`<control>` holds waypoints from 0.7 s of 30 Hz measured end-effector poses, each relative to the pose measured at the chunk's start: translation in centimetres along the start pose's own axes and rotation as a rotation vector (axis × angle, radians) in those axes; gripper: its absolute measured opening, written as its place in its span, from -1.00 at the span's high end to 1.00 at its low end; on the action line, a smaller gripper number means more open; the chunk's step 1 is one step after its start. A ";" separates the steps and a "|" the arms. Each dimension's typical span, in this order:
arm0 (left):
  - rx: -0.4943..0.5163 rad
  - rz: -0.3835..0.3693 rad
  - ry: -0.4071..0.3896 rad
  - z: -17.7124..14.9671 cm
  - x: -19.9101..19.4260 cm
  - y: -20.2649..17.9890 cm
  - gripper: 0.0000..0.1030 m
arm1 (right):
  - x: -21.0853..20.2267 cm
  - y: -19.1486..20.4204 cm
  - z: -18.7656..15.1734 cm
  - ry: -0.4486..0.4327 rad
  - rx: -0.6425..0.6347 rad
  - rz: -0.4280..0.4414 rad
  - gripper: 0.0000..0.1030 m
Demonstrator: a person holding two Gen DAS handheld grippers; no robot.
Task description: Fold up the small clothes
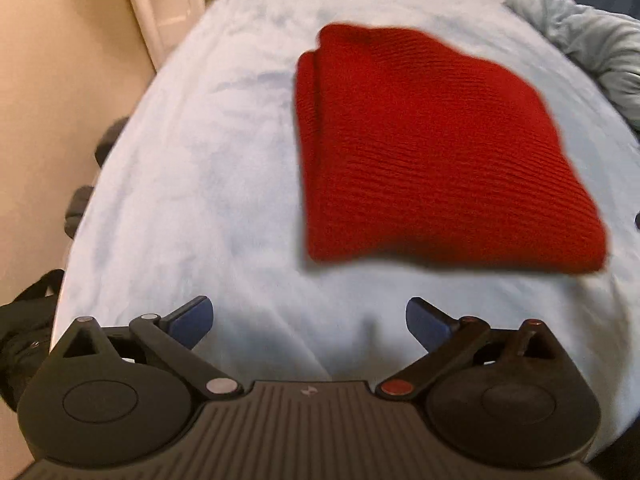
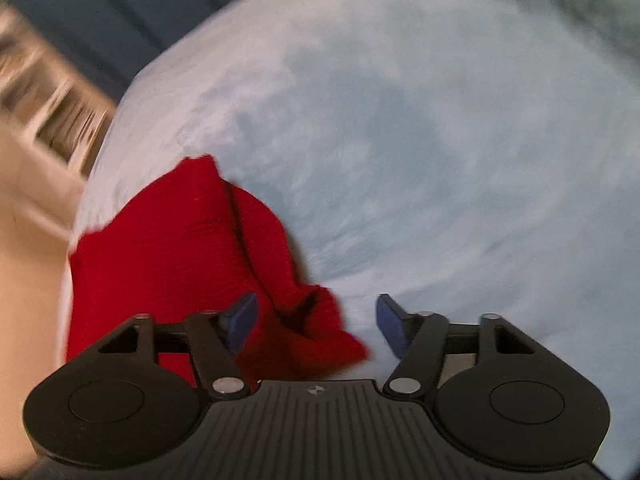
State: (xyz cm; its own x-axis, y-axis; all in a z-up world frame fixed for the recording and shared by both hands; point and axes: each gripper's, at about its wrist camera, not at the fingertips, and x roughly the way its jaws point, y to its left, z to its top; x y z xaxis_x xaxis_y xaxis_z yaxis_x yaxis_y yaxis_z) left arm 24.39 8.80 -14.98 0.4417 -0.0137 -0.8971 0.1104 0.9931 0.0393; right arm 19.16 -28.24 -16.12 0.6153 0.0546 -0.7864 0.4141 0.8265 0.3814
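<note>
Both pairs of jaws stand released and empty: the left gripper (image 1: 310, 320) clear of the red knit garment (image 1: 432, 152), the right gripper (image 2: 316, 324) over its rumpled corner. The garment lies folded on the pale blue blanket (image 1: 192, 168). A brushing finger could drag that loose corner and undo the fold.

I see a pale blue fleecy blanket (image 1: 200, 168) spread over the surface, a crumpled grey-green cloth heap (image 1: 592, 36) at its far right edge, and a black fabric bag (image 1: 24, 332) beside the beige floor (image 1: 48, 100).
</note>
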 end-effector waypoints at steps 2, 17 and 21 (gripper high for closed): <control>-0.008 -0.006 -0.027 -1.4 -2.6 -0.9 -0.99 | -4.1 1.3 -1.6 -0.091 -0.162 -0.029 -0.67; -0.026 0.054 -0.170 -7.7 -14.5 -4.2 -0.99 | -18.1 6.1 -12.5 -0.214 -0.387 -0.064 -0.81; -0.049 0.049 -0.202 -8.2 -16.1 -3.6 -0.99 | -19.1 6.9 -13.0 -0.220 -0.409 -0.057 -0.84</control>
State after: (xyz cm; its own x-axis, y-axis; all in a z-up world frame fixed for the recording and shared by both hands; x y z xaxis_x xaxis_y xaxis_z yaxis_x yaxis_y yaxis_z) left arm 9.59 6.38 -4.27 0.6156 0.0170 -0.7879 0.0430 0.9975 0.0552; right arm 1.54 -16.29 -4.81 0.7455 -0.0806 -0.6616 0.1798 0.9802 0.0831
